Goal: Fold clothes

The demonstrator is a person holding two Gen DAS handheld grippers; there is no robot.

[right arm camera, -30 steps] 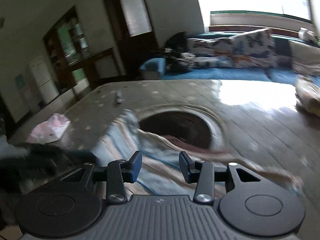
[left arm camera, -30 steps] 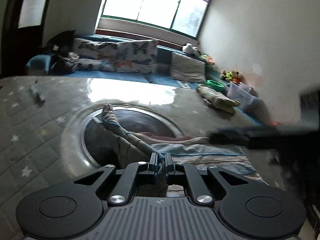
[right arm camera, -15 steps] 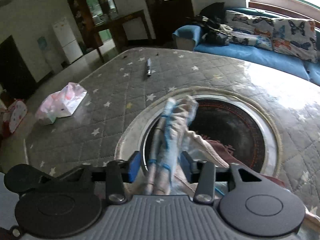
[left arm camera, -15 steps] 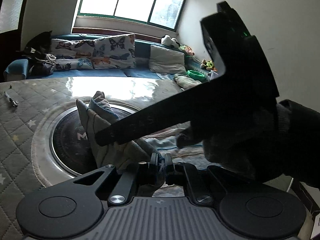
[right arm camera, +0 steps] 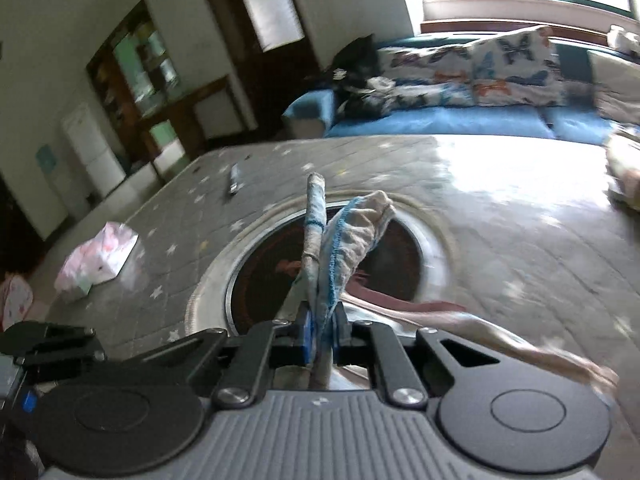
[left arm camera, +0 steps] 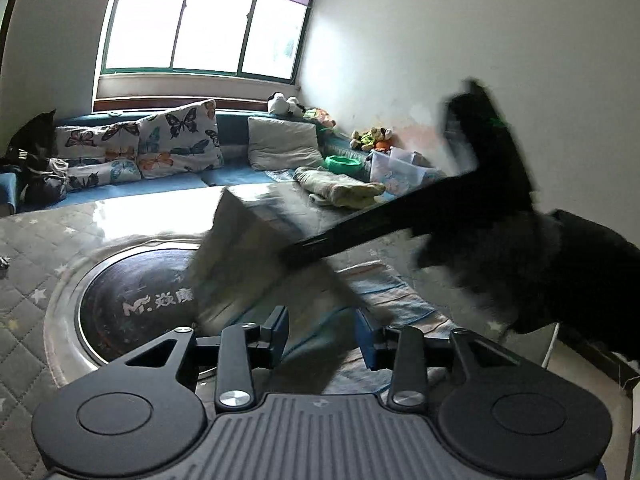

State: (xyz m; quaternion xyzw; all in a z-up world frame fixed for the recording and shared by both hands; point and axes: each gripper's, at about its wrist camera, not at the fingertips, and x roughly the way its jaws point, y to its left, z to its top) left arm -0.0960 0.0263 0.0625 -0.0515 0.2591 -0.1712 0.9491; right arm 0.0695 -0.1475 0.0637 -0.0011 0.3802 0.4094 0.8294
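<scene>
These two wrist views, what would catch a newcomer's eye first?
In the right wrist view, the right gripper is shut on a bunched pale cloth with blue trim, sticking up over the dark round inset in the starry grey table. In the left wrist view, the left gripper has just been opening, cloth between its fingers but not pinched, while the other dark tool sweeps across blurred.

**Cloth and crossing gripper crowd the middle**

The right gripper point(left arm camera: 288, 254) cuts across ahead of the left gripper point(left arm camera: 322, 334), lifted garment point(right arm camera: 344, 240) between. Quilted table point(right arm camera: 520, 240) lies open rightward; a tissue pack point(right arm camera: 98, 258) and pen point(right arm camera: 234, 178) sit left
</scene>
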